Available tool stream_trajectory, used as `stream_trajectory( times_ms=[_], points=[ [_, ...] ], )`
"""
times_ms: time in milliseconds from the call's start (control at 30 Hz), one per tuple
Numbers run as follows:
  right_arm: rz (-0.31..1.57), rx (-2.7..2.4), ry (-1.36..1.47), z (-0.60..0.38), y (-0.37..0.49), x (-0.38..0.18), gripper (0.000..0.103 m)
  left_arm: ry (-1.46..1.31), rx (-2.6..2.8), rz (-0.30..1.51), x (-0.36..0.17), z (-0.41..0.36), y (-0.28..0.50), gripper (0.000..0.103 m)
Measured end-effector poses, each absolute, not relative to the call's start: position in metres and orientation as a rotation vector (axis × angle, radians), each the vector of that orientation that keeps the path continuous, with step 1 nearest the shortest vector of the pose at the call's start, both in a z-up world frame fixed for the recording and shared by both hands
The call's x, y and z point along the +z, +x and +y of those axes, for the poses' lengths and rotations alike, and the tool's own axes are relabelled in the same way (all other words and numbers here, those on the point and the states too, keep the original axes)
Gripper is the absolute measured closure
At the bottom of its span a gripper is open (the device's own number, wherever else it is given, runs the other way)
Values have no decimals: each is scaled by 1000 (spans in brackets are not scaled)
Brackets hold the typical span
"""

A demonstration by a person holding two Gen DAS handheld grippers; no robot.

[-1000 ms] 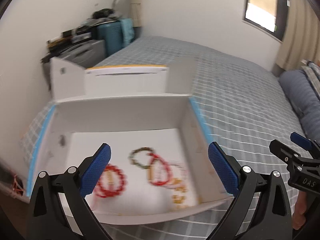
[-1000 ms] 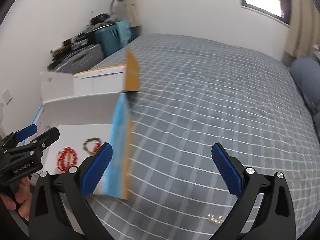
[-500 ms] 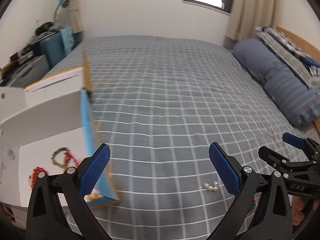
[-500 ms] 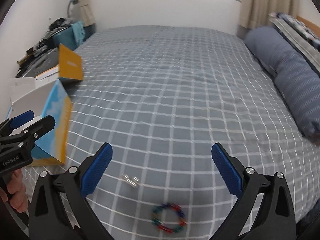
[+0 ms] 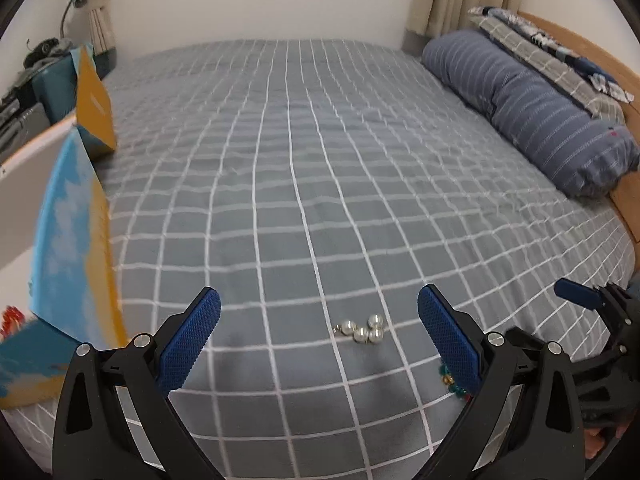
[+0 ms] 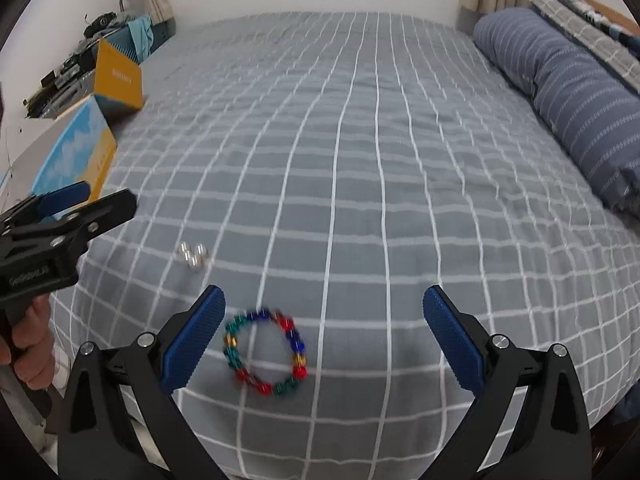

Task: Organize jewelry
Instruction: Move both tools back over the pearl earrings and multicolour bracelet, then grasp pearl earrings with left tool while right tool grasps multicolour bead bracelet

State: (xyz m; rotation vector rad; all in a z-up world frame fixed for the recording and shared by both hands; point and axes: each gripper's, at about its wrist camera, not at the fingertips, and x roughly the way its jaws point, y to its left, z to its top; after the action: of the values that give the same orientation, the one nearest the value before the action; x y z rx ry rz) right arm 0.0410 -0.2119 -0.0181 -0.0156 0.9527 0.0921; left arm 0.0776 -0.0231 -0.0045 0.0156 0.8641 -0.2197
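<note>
A small cluster of pearl beads [image 5: 362, 330] lies on the grey checked bedspread, just ahead of my open, empty left gripper [image 5: 318, 336]; it also shows in the right wrist view [image 6: 193, 256]. A multicoloured bead bracelet [image 6: 266, 354] lies flat between the fingers of my open, empty right gripper [image 6: 322, 338], nearer the left finger; a bit of it [image 5: 450, 382] peeks out behind my left gripper's right finger. The open cardboard box [image 5: 76, 236] with blue and orange sides stands at the left; red beads [image 5: 10, 318] show inside it. The box also shows in the right wrist view [image 6: 80, 156].
A long blue striped pillow [image 5: 532, 108] lies along the right side of the bed by the wooden headboard [image 5: 588, 48]. Cluttered shelves and a lamp [image 6: 76, 68] stand at the far left by the wall. The bed's front edge is just below both grippers.
Both grippers have swung right, away from the box and over the bedspread. The pearl beads and the coloured bracelet have come into view. Both grippers stay open.
</note>
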Motion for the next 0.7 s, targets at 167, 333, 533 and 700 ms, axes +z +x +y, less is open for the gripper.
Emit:
stream_trajectory(
  times_ms=[167,333,533,700],
  points=[
    [999,80,23,-219,31,-45,8,27,-211,894,-34,-29,81,6],
    [1011,57,42,-223,29,-55,8,0,-233,896,-47,-31,86,6],
    [1032,35,34,-224,30,-64,13,20,-230,910,-59,-38,90,6],
    [1058,31,21,-221,33,-71,23,28,-220,932,-69,-40,95,8]
  ],
)
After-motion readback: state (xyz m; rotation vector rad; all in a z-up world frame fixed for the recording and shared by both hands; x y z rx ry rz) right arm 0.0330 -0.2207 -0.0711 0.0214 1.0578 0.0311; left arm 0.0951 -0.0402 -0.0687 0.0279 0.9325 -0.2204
